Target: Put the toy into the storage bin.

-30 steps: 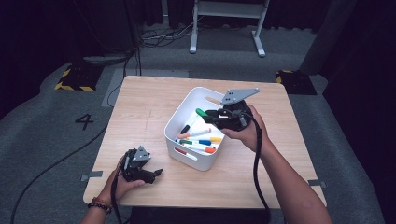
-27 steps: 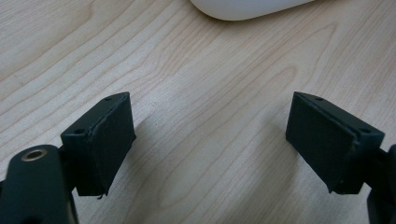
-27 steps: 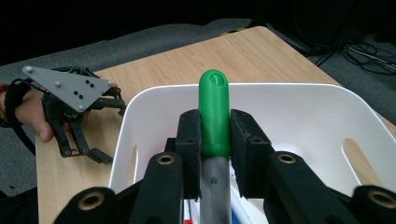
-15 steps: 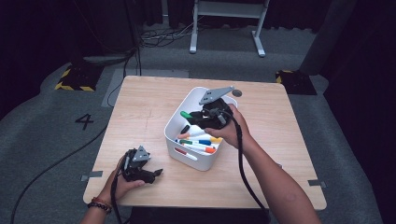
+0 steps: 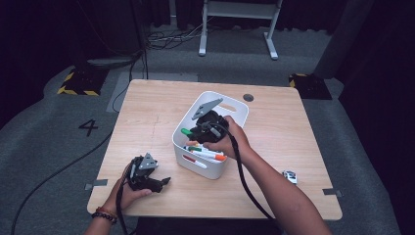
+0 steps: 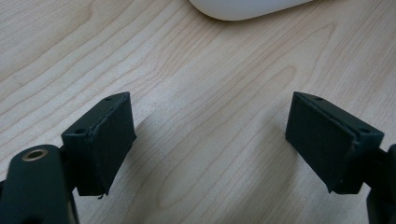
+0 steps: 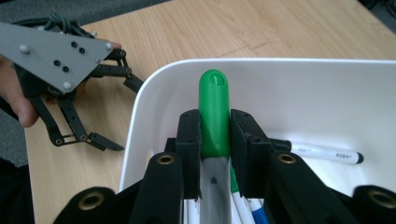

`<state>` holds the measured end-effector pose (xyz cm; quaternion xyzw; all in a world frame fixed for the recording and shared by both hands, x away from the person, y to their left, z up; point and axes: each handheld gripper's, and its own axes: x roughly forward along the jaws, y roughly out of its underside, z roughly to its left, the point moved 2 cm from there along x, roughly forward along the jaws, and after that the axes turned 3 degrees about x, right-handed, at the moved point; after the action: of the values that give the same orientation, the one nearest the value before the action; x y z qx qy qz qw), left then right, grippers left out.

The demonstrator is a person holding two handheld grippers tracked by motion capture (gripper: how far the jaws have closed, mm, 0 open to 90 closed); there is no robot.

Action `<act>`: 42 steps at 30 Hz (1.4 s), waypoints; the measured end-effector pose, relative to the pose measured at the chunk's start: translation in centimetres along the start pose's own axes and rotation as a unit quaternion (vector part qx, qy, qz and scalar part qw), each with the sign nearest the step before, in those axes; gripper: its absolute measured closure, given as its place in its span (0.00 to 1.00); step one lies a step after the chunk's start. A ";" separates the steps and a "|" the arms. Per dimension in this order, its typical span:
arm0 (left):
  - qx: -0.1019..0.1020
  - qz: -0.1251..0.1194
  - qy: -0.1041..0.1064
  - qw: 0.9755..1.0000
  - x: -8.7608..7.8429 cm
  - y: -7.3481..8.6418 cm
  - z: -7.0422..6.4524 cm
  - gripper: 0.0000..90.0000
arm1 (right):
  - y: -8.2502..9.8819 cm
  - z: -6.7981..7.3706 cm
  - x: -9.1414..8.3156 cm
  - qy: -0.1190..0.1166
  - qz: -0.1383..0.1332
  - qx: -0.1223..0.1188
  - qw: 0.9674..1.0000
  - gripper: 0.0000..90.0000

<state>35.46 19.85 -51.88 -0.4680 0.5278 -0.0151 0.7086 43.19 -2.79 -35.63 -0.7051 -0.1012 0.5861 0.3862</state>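
Observation:
A white bin [image 5: 234, 105] [image 7: 327, 88] stands near the middle of the wooden table [image 5: 147, 112] and holds several markers [image 5: 208, 152]. My right gripper [image 5: 195, 132] [image 7: 215, 133] is down inside the bin, shut on a green-capped marker [image 7: 214, 109] [image 5: 186, 131] whose cap sticks out past the pads. A black-capped marker [image 7: 322, 153] lies on the bin floor to the right. My left gripper [image 5: 164, 181] [image 6: 210, 140] rests near the table's front left edge, its pads [image 6: 109, 135] wide apart over bare wood.
A small white object [image 5: 289, 176] lies on the table at the front right. A round grommet [image 5: 248, 97] sits behind the bin. The bin's rounded corner [image 6: 247, 7] shows ahead of the left gripper. Dark floor with cables surrounds the table.
My right gripper has moved left and down into the bin with the green-capped marker. The left gripper has stayed where it was.

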 end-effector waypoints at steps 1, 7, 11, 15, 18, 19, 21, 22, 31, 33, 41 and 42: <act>-0.002 -0.001 0.000 1.000 0.0 0.0 0.0 0.18 | 0.1 0.1 0.4 0.000 0.003 0.001 1.000 0.83; 0.000 0.000 -0.001 1.000 0.0 0.0 0.0 0.18 | 0.7 0.7 1.7 -0.005 0.043 -0.002 0.999 0.83; 0.001 0.000 -0.002 1.000 0.0 0.0 0.0 0.18 | 1.0 1.1 2.3 0.002 0.042 -0.014 0.999 0.83; 0.000 0.000 0.000 1.000 0.0 0.0 0.0 0.18 | 1.0 1.4 2.4 0.002 0.050 -0.026 0.998 0.83; 0.000 0.000 0.000 1.000 0.0 0.0 0.0 0.18 | 1.0 1.6 2.5 0.006 0.062 -0.028 0.998 0.83; 0.001 0.000 -0.001 1.000 0.0 0.0 0.0 0.18 | 1.0 1.6 2.6 0.003 0.064 -0.031 0.997 0.83; 0.000 0.001 -0.001 1.000 0.0 0.0 0.0 0.18 | 1.0 1.7 2.6 -0.005 0.082 -0.021 0.996 0.83; 0.000 0.001 0.000 1.000 0.0 0.0 0.0 0.18 | 1.0 1.6 2.7 -0.004 0.082 -0.031 0.996 0.83; 0.000 0.001 0.000 1.000 0.0 0.0 0.0 0.18 | 1.3 1.7 2.7 -0.024 0.100 -0.032 0.994 0.82; 0.000 0.001 0.000 1.000 0.0 0.0 0.0 0.18 | 1.3 1.6 2.7 -0.026 0.097 -0.036 0.994 0.82; -0.001 0.000 0.000 1.000 0.0 0.0 0.0 0.18 | 1.6 1.2 2.4 -0.021 0.098 -0.026 0.995 0.74; -0.001 0.000 0.000 1.000 0.0 0.0 0.0 0.18 | 1.6 1.1 2.3 -0.020 0.097 -0.025 0.995 0.72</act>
<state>35.45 19.84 -51.88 -0.4692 0.5275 -0.0146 0.7081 42.33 -2.06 -38.45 -0.7091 -0.0548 0.6320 0.3077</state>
